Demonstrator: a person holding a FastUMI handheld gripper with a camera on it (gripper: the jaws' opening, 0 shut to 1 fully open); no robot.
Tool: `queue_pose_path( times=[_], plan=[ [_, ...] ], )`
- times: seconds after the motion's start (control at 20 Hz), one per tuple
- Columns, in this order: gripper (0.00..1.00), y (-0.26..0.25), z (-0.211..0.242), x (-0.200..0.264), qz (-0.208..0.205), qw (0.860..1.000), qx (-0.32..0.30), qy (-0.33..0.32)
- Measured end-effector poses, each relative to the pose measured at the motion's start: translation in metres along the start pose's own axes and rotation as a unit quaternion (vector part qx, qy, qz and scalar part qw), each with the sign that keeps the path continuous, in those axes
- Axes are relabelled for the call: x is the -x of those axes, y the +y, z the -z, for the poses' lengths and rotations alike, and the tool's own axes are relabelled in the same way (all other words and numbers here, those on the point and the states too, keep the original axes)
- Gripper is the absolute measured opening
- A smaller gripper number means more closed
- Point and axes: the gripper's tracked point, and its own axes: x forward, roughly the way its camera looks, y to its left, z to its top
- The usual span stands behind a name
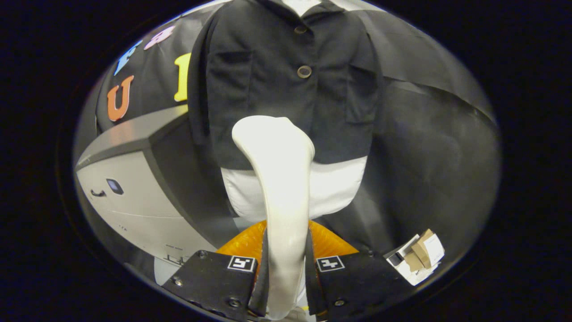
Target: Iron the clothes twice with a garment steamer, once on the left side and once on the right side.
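Gripper: the gripper point(286, 268) has its two black fingers point(214, 279) clamped on the white handle of the garment steamer point(279, 179), one pad on each side, so the jaws stand only as far apart as the handle is thick.
Finger marks: each finger carries a small square black-and-white tag on its top face, close to the handle.
Garment steamer: it runs from between the fingers up and forward, widening into a broad rounded white head just ahead of them.
Steamer head: it lies over the lower middle of the dark shirt point(290, 85); whether it touches the cloth cannot be told.
Orange part: a ribbed orange piece point(328, 243) shows on both sides of the handle, just beyond the fingertips.
Clothes: the dark shirt hangs upright beyond the steamer, buttoned down the middle, with a chest pocket on each side.
Under layer: a white form or garment point(339, 188) shows below the shirt's hem, behind the steamer.
Left of shirt: a grey and white cabinet-like unit point(129, 197) stands near the shirt.
Right of fingers: small cardboard and white boxes point(420, 257) lie low, just beside the right finger.
Backdrop: black cloth wall point(429, 147) behind everything.
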Motion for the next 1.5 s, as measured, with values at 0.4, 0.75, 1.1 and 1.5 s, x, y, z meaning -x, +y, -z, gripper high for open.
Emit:
queue_pose_path(
  times=[0.4,0.75,1.1,1.5],
  plan=[
    [0.37,-0.054,-0.057,0.091,0.045,0.994,-0.041,-0.086],
    [0.37,-0.076,-0.159,0.104,0.021,0.982,-0.057,-0.180],
    [0.37,-0.113,-0.285,0.093,-0.018,0.952,-0.070,-0.297],
    [0.36,-0.147,-0.400,0.096,-0.058,0.919,-0.073,-0.384]
  ],
)
